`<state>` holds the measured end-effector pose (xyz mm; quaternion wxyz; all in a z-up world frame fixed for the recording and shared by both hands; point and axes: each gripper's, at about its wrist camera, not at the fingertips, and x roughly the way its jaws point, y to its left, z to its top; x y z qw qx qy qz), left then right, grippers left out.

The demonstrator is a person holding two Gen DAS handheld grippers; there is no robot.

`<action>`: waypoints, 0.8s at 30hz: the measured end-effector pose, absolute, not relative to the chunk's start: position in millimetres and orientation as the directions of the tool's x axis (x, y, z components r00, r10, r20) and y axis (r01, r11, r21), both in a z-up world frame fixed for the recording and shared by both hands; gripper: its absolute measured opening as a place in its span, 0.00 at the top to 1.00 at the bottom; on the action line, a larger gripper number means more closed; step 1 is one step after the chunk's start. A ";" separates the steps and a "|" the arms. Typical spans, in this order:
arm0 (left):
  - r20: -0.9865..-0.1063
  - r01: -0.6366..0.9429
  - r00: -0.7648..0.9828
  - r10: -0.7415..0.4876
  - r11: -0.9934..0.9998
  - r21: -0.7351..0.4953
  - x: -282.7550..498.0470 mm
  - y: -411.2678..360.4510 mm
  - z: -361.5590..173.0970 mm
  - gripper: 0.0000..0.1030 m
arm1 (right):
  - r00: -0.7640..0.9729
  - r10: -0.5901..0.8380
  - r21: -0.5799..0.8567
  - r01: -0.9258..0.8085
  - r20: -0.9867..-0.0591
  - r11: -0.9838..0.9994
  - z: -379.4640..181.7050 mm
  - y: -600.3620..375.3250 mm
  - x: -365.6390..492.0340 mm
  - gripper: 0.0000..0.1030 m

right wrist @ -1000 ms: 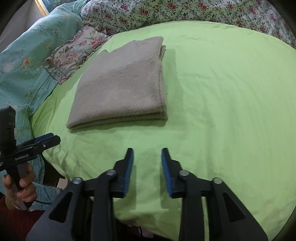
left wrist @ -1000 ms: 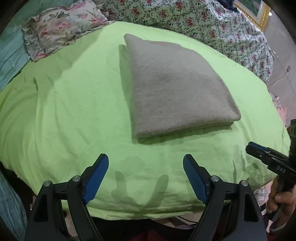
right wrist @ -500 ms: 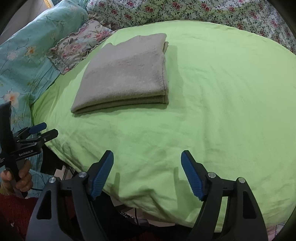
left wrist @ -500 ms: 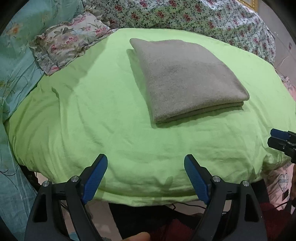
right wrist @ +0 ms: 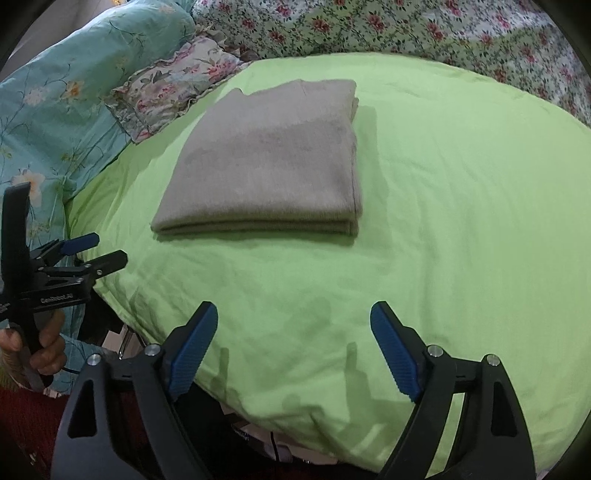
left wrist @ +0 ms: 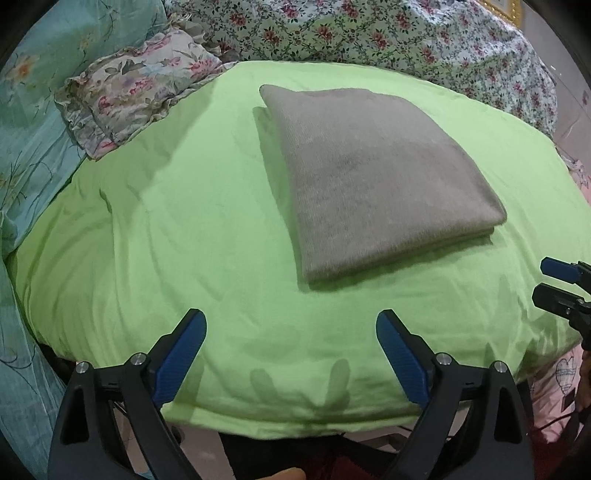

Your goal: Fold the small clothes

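A grey cloth point(left wrist: 373, 177) point(right wrist: 269, 162) lies folded into a flat, layered rectangle on the green bedsheet point(left wrist: 166, 236) point(right wrist: 461, 192). My left gripper point(left wrist: 290, 325) hangs over the sheet's near edge, short of the cloth; its jaws are opening wide with nothing between them. My right gripper point(right wrist: 293, 317) hovers likewise at the near edge, jaws opening, empty. Each gripper also shows in the other's view: the right gripper point(left wrist: 554, 284) at the right edge, the left gripper point(right wrist: 96, 251) at the left, held by a hand point(right wrist: 44, 343).
A frilled floral pillow point(left wrist: 140, 85) point(right wrist: 177, 85) lies at the sheet's far left. A turquoise floral cover point(right wrist: 55, 110) runs along the left side and a rose-print cover point(left wrist: 388, 33) along the back. The bed's front edge drops off just under the grippers.
The right gripper's jaws have spread from narrow to wide. Both grippers have drawn back a little from the cloth, and the left jaws have widened slightly.
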<state>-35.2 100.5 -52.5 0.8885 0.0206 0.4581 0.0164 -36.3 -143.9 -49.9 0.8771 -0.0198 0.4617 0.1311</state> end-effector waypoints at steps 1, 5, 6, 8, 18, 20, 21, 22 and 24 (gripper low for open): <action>-0.814 -0.012 0.579 0.047 0.999 0.049 -32.4 100.1 -50.8 0.09 | 0.542 0.216 0.089 -0.252 -0.812 0.964 -48.0 -143.1 -33.2 0.17; -0.810 0.000 0.585 0.053 0.998 0.065 -24.4 94.4 -45.0 0.09 | 0.548 0.229 0.086 -0.274 -0.804 0.958 -40.5 -136.0 -22.4 0.17; -0.808 0.003 0.587 0.057 0.997 0.073 -23.6 92.5 -44.0 0.09 | 0.550 0.228 0.080 -0.280 -0.804 0.957 -38.8 -134.2 -19.1 0.17; -0.806 0.007 0.589 0.063 0.997 0.083 -21.0 89.6 -41.9 0.09 | 0.551 0.228 0.073 -0.289 -0.803 0.955 -36.4 -132.0 -12.7 0.16; -0.802 0.011 0.591 0.085 0.994 0.113 -4.9 81.3 -35.2 0.09 | 0.527 0.249 0.104 -0.289 -0.813 0.951 -35.8 -125.5 13.7 0.15; -0.803 0.013 0.588 0.095 0.992 0.127 -1.1 80.4 -34.4 0.09 | 0.527 0.247 0.099 -0.293 -0.813 0.951 -34.1 -124.0 16.5 0.15; -0.803 0.013 0.587 0.102 0.991 0.135 0.8 80.5 -34.0 0.09 | 0.526 0.248 0.098 -0.297 -0.814 0.950 -33.4 -123.6 18.3 0.15; -0.803 0.013 0.586 0.107 0.990 0.141 2.0 80.2 -33.4 0.09 | 0.524 0.248 0.097 -0.298 -0.815 0.949 -33.0 -122.9 19.9 0.15; -0.806 0.014 0.581 0.111 0.989 0.146 4.3 80.5 -32.3 0.09 | 0.523 0.247 0.095 -0.300 -0.816 0.949 -31.7 -122.6 22.1 0.15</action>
